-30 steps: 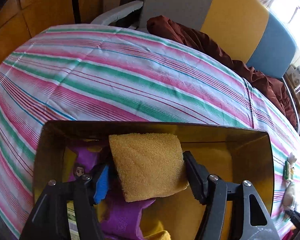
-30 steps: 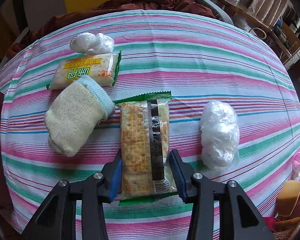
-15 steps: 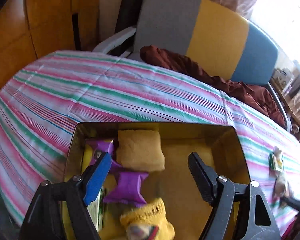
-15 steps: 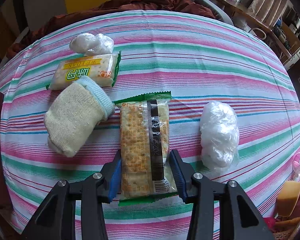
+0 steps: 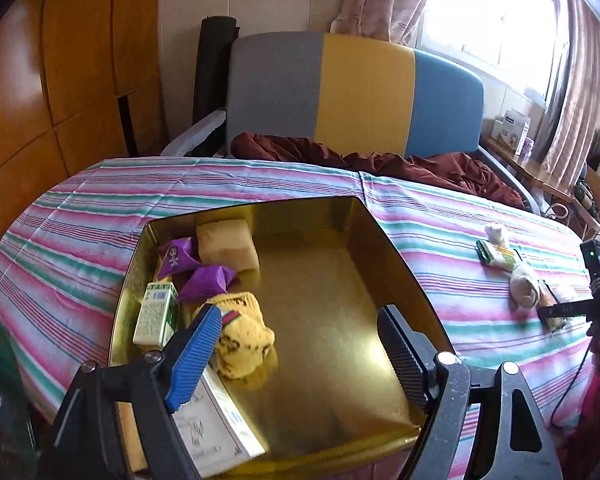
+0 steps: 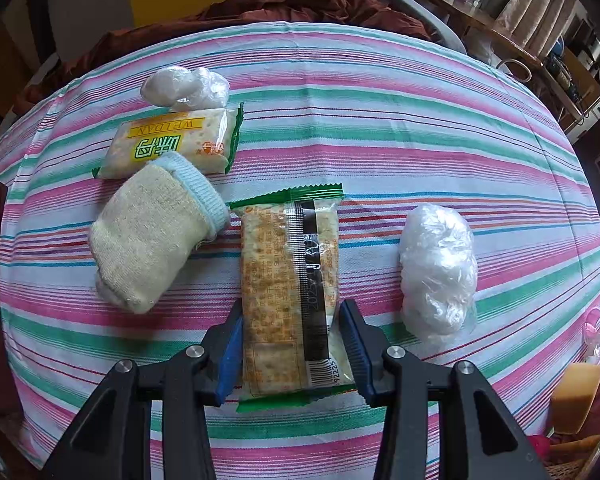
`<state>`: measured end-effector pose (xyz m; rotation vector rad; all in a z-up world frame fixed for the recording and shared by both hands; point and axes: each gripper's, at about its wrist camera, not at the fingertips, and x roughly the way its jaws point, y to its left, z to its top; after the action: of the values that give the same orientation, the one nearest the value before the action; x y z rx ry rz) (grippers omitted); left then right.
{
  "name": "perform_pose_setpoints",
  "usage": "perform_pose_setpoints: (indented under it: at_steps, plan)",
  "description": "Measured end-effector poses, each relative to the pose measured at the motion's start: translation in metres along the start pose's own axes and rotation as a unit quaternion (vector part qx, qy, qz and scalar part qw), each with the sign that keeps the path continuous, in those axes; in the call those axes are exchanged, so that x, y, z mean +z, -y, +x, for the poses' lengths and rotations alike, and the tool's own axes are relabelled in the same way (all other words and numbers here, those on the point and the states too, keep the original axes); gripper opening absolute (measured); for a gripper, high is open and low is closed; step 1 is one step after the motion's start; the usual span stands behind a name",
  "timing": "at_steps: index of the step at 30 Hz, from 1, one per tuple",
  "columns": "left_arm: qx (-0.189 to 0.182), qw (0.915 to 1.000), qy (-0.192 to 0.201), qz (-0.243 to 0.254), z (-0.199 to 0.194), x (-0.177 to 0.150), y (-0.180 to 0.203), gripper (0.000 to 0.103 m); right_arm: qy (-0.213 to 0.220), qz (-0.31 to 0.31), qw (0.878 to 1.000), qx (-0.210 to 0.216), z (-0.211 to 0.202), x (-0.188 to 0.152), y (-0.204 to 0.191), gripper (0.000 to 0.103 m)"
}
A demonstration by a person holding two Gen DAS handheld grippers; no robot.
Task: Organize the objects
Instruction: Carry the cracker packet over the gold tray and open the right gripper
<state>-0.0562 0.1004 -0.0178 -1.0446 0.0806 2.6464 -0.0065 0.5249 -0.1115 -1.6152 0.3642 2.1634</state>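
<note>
The left gripper (image 5: 300,344) has dropped the yellow sponge (image 5: 228,244) in the gold tin (image 5: 388,248) and hangs empty, jaws wide; the right gripper (image 6: 290,356) stays clamped on the cracker packet (image 6: 288,292) (presumably next).

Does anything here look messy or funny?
Nothing is spilled or broken. The gold tin has things heaped only on its left side, and the cracker pack between the right gripper's fingers lies upside down, seam and barcode showing.
</note>
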Motion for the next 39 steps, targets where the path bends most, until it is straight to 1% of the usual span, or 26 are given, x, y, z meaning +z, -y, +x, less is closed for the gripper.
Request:
perform_pose_setpoints:
  at_steps: [5,8,12,14,17,21,24,26,29,34,39]
  plan:
    - [0.021,0.9994,0.015,0.025,-0.011,-0.016,0.008,0.081,0.001,0.005,1.0,0.003,-0.004,0.001,0.003,0.044]
    - [0.02,0.9992,0.016,0.029,-0.016,-0.024,0.007,0.081,0.006,0.011,1.0,-0.001,-0.003,0.003,0.004,0.041]
    - [0.019,0.9993,0.012,0.03,-0.017,-0.032,0.004,0.081,0.019,0.035,0.999,-0.003,-0.004,0.006,0.016,0.039]
    - [0.017,0.9994,0.01,0.029,-0.018,-0.036,0.003,0.081,0.031,0.046,0.998,0.0,-0.009,0.007,0.022,0.039]
    - [0.015,0.9994,0.009,0.031,-0.019,-0.038,0.002,0.081,0.06,0.052,0.997,0.008,-0.022,0.008,0.024,0.039]
    - [0.015,0.9993,0.009,0.032,-0.022,-0.042,-0.002,0.081,0.091,0.051,0.994,0.027,-0.041,0.005,0.015,0.039]
    - [0.016,0.9993,0.01,0.032,-0.022,-0.043,-0.006,0.081,0.109,0.047,0.992,0.047,-0.054,0.002,-0.001,0.039]
    - [0.016,0.9994,0.008,0.03,-0.022,-0.044,-0.009,0.081,0.121,0.03,0.991,0.055,-0.076,-0.001,-0.02,0.039]
    - [0.016,0.9995,0.009,0.027,-0.024,-0.045,-0.015,0.081,0.137,-0.003,0.988,0.077,-0.097,-0.003,-0.05,0.039]
    - [0.021,0.9996,0.005,0.019,-0.024,-0.045,-0.025,0.081,0.151,-0.071,0.978,0.127,-0.123,-0.003,-0.12,0.039]
    - [0.028,0.9994,0.0,0.02,-0.027,-0.046,-0.036,0.081,0.13,-0.146,0.963,0.187,-0.133,-0.015,-0.202,0.039]
